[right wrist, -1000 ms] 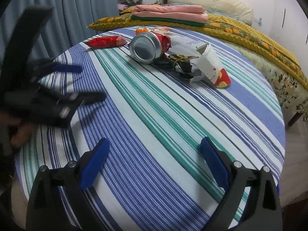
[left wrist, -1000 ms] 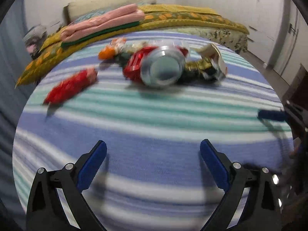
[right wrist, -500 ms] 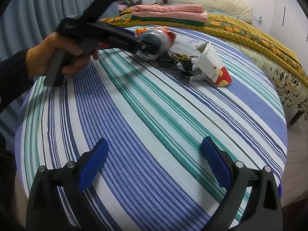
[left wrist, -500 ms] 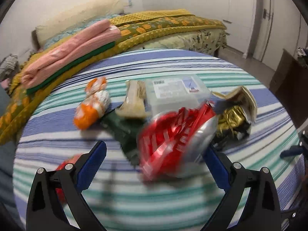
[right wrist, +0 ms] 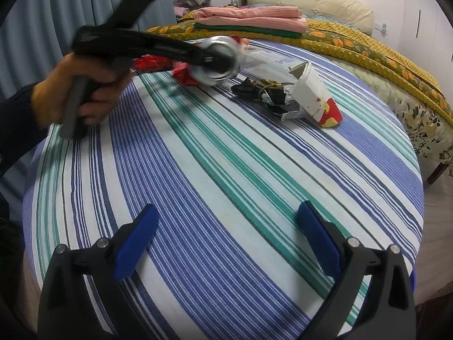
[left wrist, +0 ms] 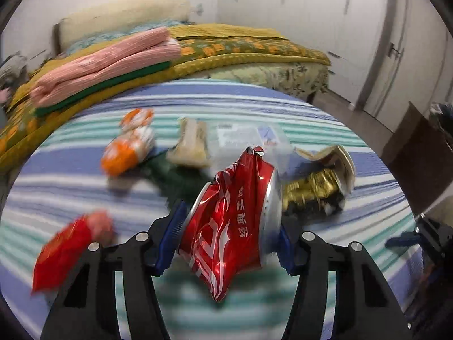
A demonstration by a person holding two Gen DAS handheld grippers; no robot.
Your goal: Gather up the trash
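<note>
The crushed red can (left wrist: 236, 221) is clamped between the blue pads of the left gripper (left wrist: 229, 238), one pad (left wrist: 173, 235) pressed against its left side and the other against its silver end on the right. In the right wrist view the same can (right wrist: 215, 58) is seen at the far left of the round table, its shiny circular base turned toward the camera, with the left gripper (right wrist: 209, 59) closed around it and the person's left hand (right wrist: 76, 93) wrapped around the handle. Whether the can rests on the striped tablecloth (right wrist: 226, 170) or is raised off it cannot be told.

The rest of the trash is spread across the far part of the table. Behind the can, an orange wrapper (left wrist: 127, 147), a beige packet (left wrist: 192, 144) and a clear plastic box (left wrist: 246, 138) are seen, blurred. A red wrapper (left wrist: 68, 252) lies near the left gripper, on its left. To the right of the can, a gold foil wrapper (left wrist: 311, 189) lies against a tipped paper cup (right wrist: 314, 96), which lies on its side with dark crumpled wrappers (right wrist: 260, 90) at its mouth.

The right gripper (right wrist: 226, 240) is held over the near part of the cloth, its jaws spread wide with nothing between them. Beyond the table, folded pink bedding (right wrist: 249, 17) is stacked on a bed with a yellow quilt (right wrist: 368, 48).
</note>
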